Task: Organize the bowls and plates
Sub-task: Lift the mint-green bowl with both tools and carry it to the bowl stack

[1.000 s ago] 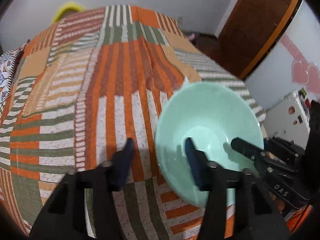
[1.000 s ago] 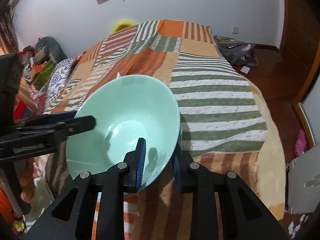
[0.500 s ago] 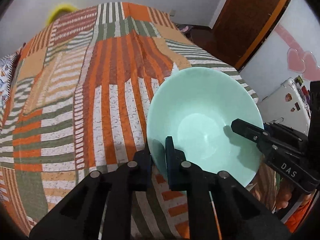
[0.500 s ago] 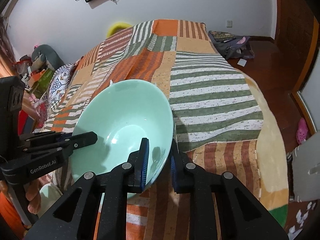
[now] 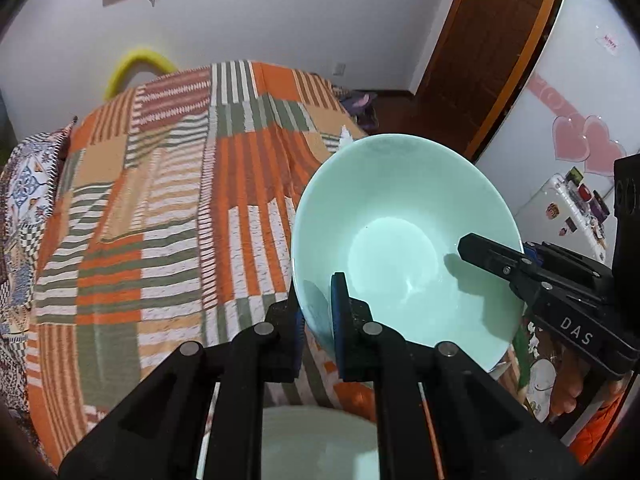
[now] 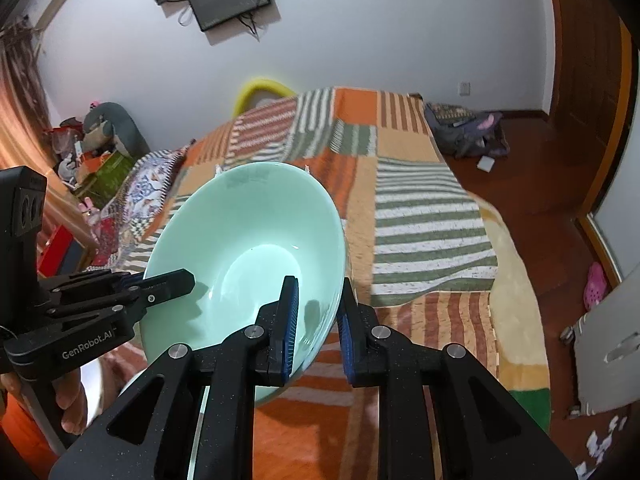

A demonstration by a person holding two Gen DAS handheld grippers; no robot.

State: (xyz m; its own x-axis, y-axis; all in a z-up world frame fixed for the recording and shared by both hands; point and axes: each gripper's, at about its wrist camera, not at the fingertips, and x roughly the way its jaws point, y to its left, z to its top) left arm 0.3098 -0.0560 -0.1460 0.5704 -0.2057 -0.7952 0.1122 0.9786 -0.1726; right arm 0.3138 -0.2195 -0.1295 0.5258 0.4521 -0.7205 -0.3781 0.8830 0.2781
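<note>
Now your left gripper (image 5: 318,320) has closed on the bowl (image 5: 404,240) rim, where a second ago it gaped open; your right gripper (image 6: 316,316) still pinches the opposite rim. So the bowl hangs tilted above the bed (image 5: 160,200), carried two-handed. Readable: "DAS" and "GenRobot.AI" on the grippers.

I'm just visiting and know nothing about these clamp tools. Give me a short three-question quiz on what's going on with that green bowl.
1. True or false: only one gripper grips the mint-green bowl.
2. Multiple choice: the bowl is (A) flat on the striped bedspread, (B) lifted and tilted, (C) upside down.
3. Fill in: each gripper pinches the bowl's ____.

Key
1. False: the left gripper and the right gripper both clamp it, on opposite sides.
2. B
3. rim
</note>
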